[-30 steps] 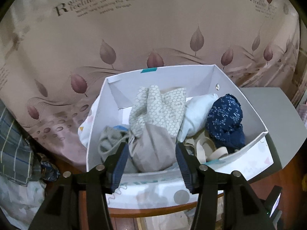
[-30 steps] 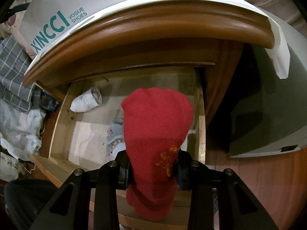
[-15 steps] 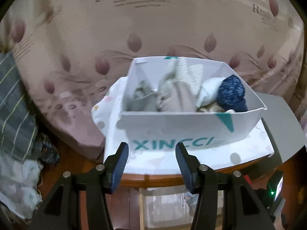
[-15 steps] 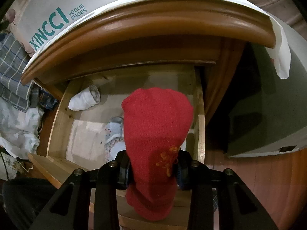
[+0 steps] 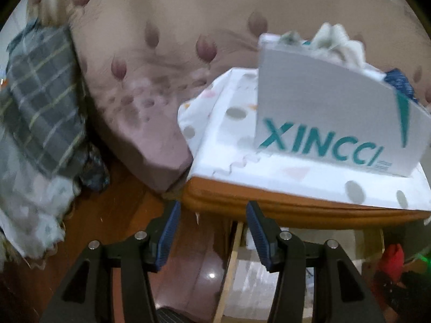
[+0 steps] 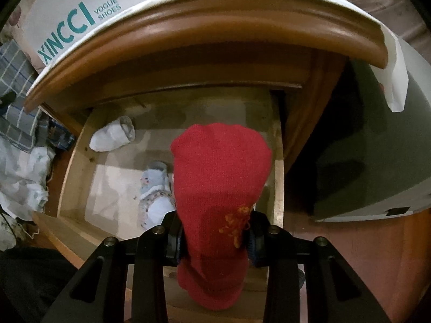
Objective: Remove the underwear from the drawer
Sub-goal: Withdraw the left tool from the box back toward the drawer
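My right gripper (image 6: 214, 238) is shut on a red knitted garment (image 6: 221, 177) with orange stitching, held up over the open wooden drawer (image 6: 67, 167). On the drawer floor lie a white sock (image 6: 113, 134) and a pale blue patterned piece (image 6: 155, 188). My left gripper (image 5: 212, 210) is open with nothing between its blue pads, low in front of the nightstand's left corner. The drawer's side wall (image 5: 233, 253) shows just beyond it. The red garment (image 5: 393, 261) appears at the lower right of the left wrist view.
A white XINCCI shoe box (image 5: 323, 113) full of clothes stands on the nightstand's dotted cover (image 5: 229, 134). A bed with leaf-print sheet (image 5: 161, 53) is behind, a plaid cloth (image 5: 43, 102) at left. A grey box (image 6: 377, 161) stands right of the nightstand.
My left gripper has dropped from above the box's contents to below the nightstand top and shifted left, still open. The right gripper and red garment have stayed put.
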